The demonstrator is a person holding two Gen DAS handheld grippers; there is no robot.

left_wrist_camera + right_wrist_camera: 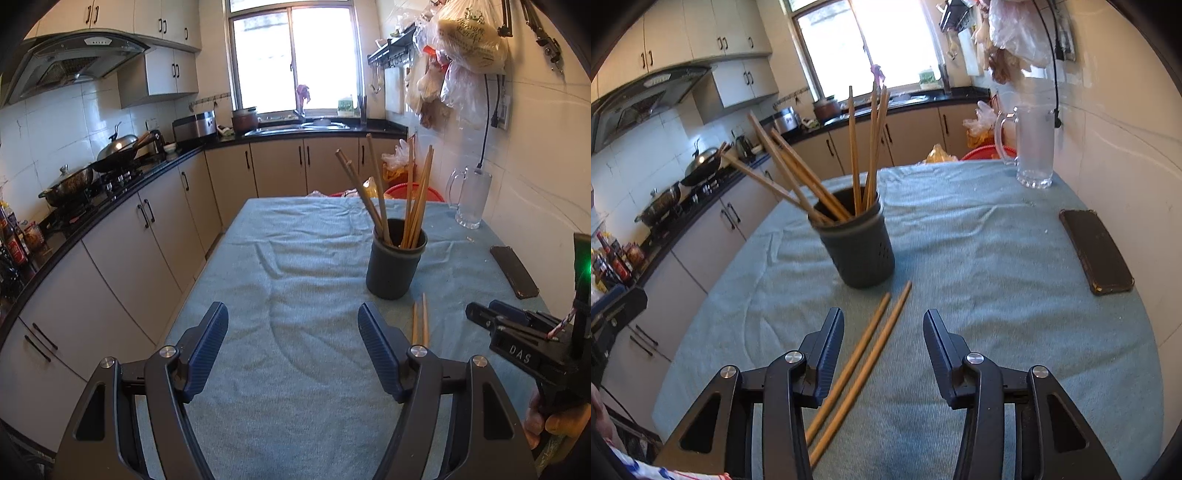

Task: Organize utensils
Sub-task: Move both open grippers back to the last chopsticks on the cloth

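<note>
Disappearing beneath right gripper (883, 350): 2 chopsticks' (866, 363) ends.

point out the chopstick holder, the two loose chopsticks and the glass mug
chopstick holder (862, 254): right wrist view, on its dark side wall
loose chopsticks (866, 363): right wrist view, mid-shaft
glass mug (1034, 155): right wrist view, on its body

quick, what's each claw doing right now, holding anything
Left claw: open, empty, over bare cloth.
Right claw: open, two loose chopsticks on the cloth between its fingers, not gripped.

Two loose chopsticks (866, 354) on the cloth (979, 295), before the holder (858, 251)
</note>
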